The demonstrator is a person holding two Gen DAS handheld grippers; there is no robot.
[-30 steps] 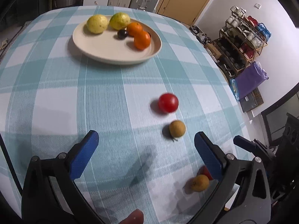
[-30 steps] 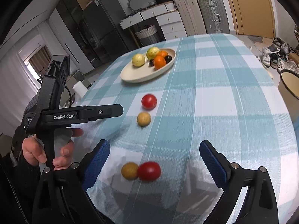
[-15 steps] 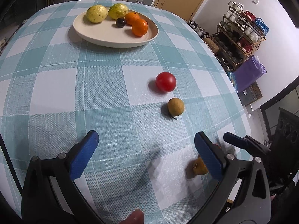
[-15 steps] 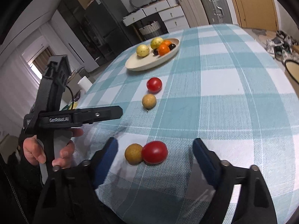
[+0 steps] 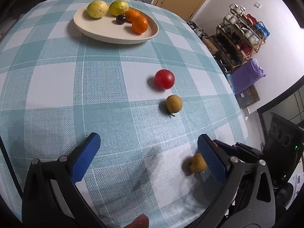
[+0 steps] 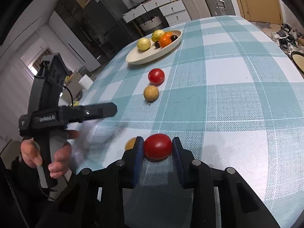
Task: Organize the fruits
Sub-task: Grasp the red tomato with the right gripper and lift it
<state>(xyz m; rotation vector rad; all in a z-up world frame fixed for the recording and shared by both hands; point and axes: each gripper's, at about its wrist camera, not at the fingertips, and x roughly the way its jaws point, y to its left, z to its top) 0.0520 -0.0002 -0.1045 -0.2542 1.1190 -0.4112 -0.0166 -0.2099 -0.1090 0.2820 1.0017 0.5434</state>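
Note:
My right gripper [image 6: 157,147] is shut on a red tomato [image 6: 157,149] that rests on the checked tablecloth near the table's edge. A small brown fruit [image 6: 130,143] lies just left of its left finger; it also shows in the left wrist view [image 5: 197,163]. My left gripper [image 5: 148,153] is open and empty, above the cloth. Farther on lie a second brown fruit [image 5: 173,103] and a second red tomato [image 5: 164,78]. A cream plate [image 5: 106,32] at the far side holds two yellow-green fruits, two oranges and dark plums.
The table's rounded edge [image 5: 233,98] drops off to the right in the left wrist view. A shoe rack [image 5: 241,36] and a purple bag [image 5: 247,76] stand beyond it. Suitcases and drawers [image 6: 190,0] stand behind the table.
My right gripper moved forward and closed its fingers on the near red tomato. My left gripper shifted a little nearer the fruits and stayed open.

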